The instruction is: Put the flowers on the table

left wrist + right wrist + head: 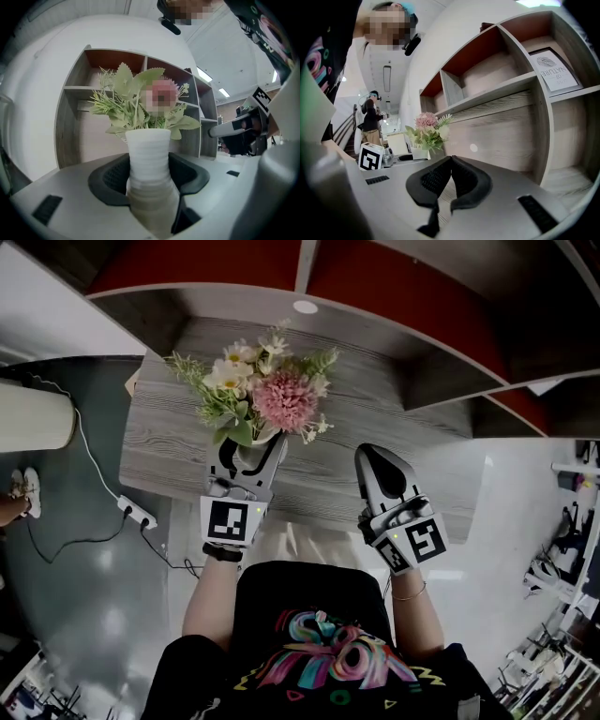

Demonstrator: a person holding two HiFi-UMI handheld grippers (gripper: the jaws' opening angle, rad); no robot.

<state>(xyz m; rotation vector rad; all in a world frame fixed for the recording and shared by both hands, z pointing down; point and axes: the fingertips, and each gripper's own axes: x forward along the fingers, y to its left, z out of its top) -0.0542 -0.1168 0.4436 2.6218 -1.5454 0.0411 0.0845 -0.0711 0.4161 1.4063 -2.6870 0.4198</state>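
Observation:
A bunch of artificial flowers (267, 390), pink and white with green leaves, stands in a ribbed white vase (251, 454). My left gripper (246, 460) is shut on the vase body over the grey wooden table (169, 446). In the left gripper view the vase (149, 159) fills the gap between the black pads (110, 180), with the flowers (140, 105) upright above. Whether the vase's base touches the table is hidden. My right gripper (380, 470) hovers to the right, shut and holding nothing. In its own view, the right gripper (451, 176) has pads that meet at the tips, and the flowers (426, 131) show at the left.
A grey shelf unit with red back panels (394, 287) curves behind the table. A framed print (555, 70) leans in one compartment. A power strip (136, 513) with a cable lies on the floor at the left, near a white cylinder (33, 416). A person (370, 117) stands far off.

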